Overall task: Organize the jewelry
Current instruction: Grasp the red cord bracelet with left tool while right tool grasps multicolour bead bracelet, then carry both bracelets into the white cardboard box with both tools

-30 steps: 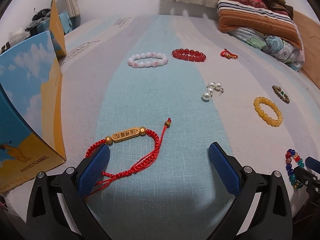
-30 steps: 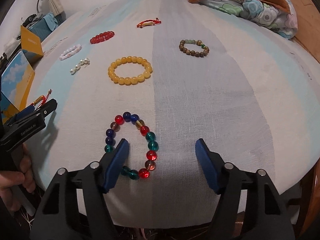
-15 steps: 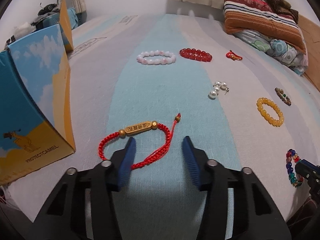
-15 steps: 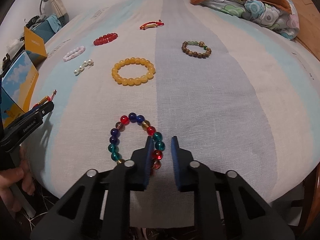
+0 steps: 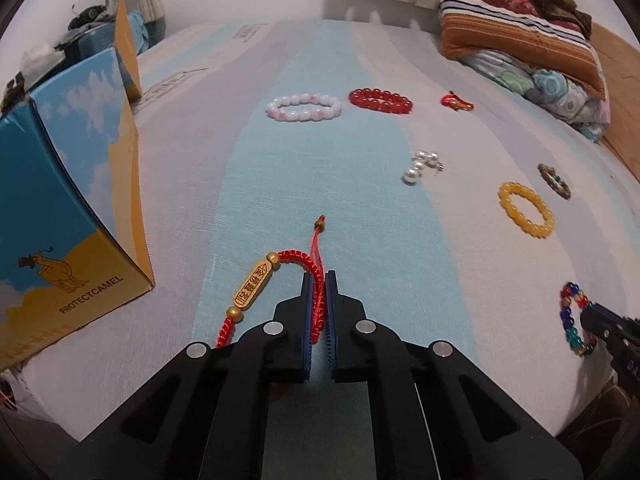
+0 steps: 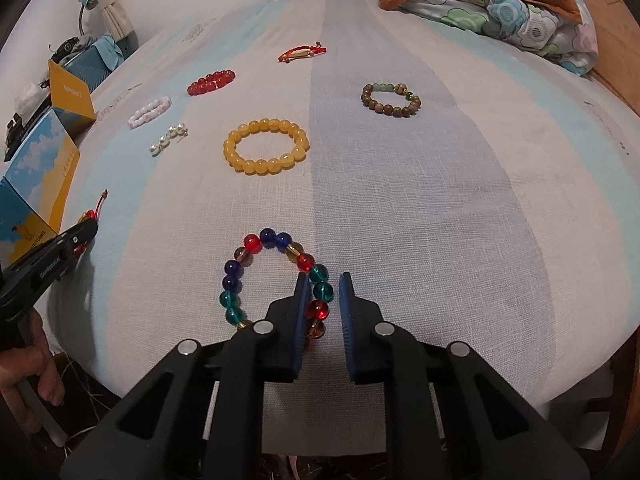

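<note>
Left tongs (image 5: pixel 319 300) pinched tight on red cord bracelet (image 5: pixel 280 280) with gold tag, near edge of bed (image 5: pixel 360 240), beside blue-yellow box (image 5: pixel 60 200). Right tongs (image 6: pixel 323 304) clamped around multicoloured glass bead bracelet (image 6: pixel 256 272), near edge, right of left tongs. Farther off on sheet: yellow bead bracelet (image 6: pixel 266 146), pearl pieces (image 6: pixel 168 138), red bead bracelet (image 6: pixel 211 82).

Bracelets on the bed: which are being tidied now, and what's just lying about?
In hand:
- red cord bracelet, in the left gripper
- multicoloured bead bracelet, in the right gripper

Lying about:
- yellow bracelet
- pearl earrings
- camel box
- pillows
</note>
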